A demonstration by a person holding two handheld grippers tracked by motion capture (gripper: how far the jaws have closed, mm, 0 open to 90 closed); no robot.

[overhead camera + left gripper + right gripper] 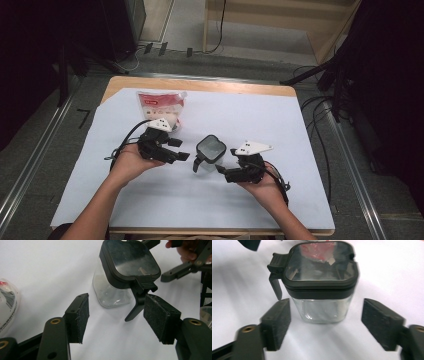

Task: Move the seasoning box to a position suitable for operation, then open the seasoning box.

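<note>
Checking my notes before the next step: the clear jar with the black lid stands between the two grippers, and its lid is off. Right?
Not quite. The jar does stand between the left gripper and the right gripper, but its black lid is on, seated on the rim with the latch hanging at its side. The right gripper view shows this.

We see a jar [322, 308] of clear, glossy glass or plastic under a matt black plastic lid [322, 267] with a shiny transparent window. Our gripper pads [80, 317] look rough and felt-like. The table [200, 85] edge is wood beneath smooth white paper [260, 125]; the pouch [160, 106] is glossy plastic.
</note>
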